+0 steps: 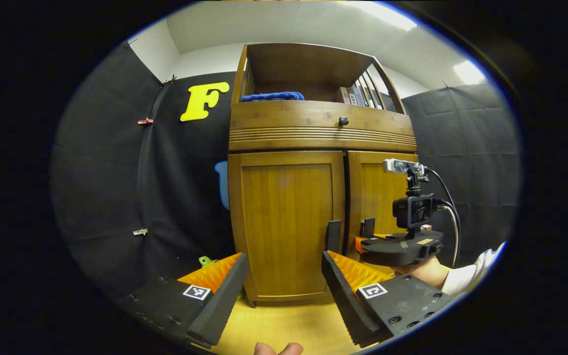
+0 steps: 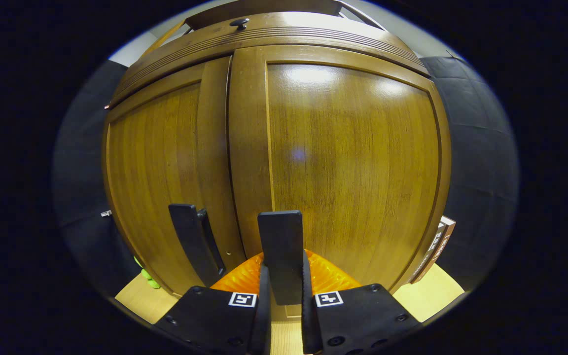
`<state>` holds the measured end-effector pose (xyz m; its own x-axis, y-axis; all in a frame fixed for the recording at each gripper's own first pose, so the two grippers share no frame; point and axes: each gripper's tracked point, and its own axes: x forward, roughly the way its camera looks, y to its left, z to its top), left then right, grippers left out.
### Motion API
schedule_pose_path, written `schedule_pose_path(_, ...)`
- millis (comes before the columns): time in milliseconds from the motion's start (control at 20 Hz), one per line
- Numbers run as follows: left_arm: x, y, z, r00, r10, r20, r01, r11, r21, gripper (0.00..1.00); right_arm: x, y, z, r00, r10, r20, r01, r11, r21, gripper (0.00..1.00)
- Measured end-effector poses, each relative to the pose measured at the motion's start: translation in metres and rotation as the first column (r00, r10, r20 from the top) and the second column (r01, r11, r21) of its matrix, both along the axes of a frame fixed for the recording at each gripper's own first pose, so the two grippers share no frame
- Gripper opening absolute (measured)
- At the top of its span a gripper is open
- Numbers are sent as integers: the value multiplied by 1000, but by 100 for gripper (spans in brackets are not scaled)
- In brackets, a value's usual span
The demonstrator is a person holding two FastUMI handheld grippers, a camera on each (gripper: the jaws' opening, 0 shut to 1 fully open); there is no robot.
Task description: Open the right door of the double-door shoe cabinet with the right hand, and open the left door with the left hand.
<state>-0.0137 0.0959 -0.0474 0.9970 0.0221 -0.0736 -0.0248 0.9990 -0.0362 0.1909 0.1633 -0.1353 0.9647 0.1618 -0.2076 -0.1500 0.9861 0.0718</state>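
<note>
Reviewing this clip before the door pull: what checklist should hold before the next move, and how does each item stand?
1. Right gripper shut on the right door handle: ok, fingers close on both sides of it.
2. Right door still closed: ok.
3. Left gripper open for its grasp: ok.
4. Left gripper at the left door handle: not ok, it is short of it.
5. Left door closed: ok.
6. Floor ahead of the doors free for the swing: cannot tell.

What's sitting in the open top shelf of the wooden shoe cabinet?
In the wooden shoe cabinet's open top shelf, a folded blue cloth lies at the left and a row of upright books stands at the right. The shelf's front board hides their lower parts.
</note>
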Motion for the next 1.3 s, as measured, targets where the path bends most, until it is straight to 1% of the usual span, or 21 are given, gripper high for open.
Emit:
schedule_pose_path(50,1,-2,2,1000,2,4,-2,1000,-2,93,-12,-5,1,1000,6,5,-6,1000,1,26)
schedule_pose_path(100,1,-4,5,1000,4,9,-4,1000,-5,93,-25,-9,1,1000,11,7,-11,1000,13,28)
schedule_pose_path(200,0,-11,9,1000,3,20,-3,1000,-12,93,-46,-19,5,1000,23,12,-23,999,35,28)
schedule_pose_path(400,0,-27,23,998,-2,68,3,1000,-26,94,-83,-44,9,999,43,0,-43,998,44,28)
schedule_pose_path(550,-1,-38,32,995,2,95,1,999,-35,93,-106,-68,12,999,41,-5,-40,998,48,28)
schedule_pose_path(700,2,-53,35,996,-11,88,14,999,-34,93,-130,-101,13,1000,11,-6,-11,998,58,28)
schedule_pose_path(800,2,-66,36,997,-24,80,28,999,-42,93,-144,-125,15,1000,-5,-3,5,999,43,28)
schedule_pose_path(950,2,-85,37,996,-46,71,50,998,-46,93,-158,-161,16,999,-38,-11,38,999,21,26)
schedule_pose_path(1050,2,-96,39,996,-59,69,63,997,-43,93,-165,-183,21,998,-55,-21,56,998,43,22)
schedule_pose_path(1100,3,-101,40,996,-63,70,66,997,-44,93,-167,-194,25,998,-62,-21,63,996,55,24)
schedule_pose_path(1200,5,-111,42,995,-72,72,75,996,-43,93,-171,-211,29,998,-63,-19,64,996,58,23)
schedule_pose_path(1250,6,-116,42,994,-78,71,81,996,-41,93,-172,-220,28,997,-67,-25,68,997,48,17)
schedule_pose_path(1300,7,-121,42,994,-83,70,86,996,-39,93,-173,-232,27,997,-78,-28,79,996,43,14)
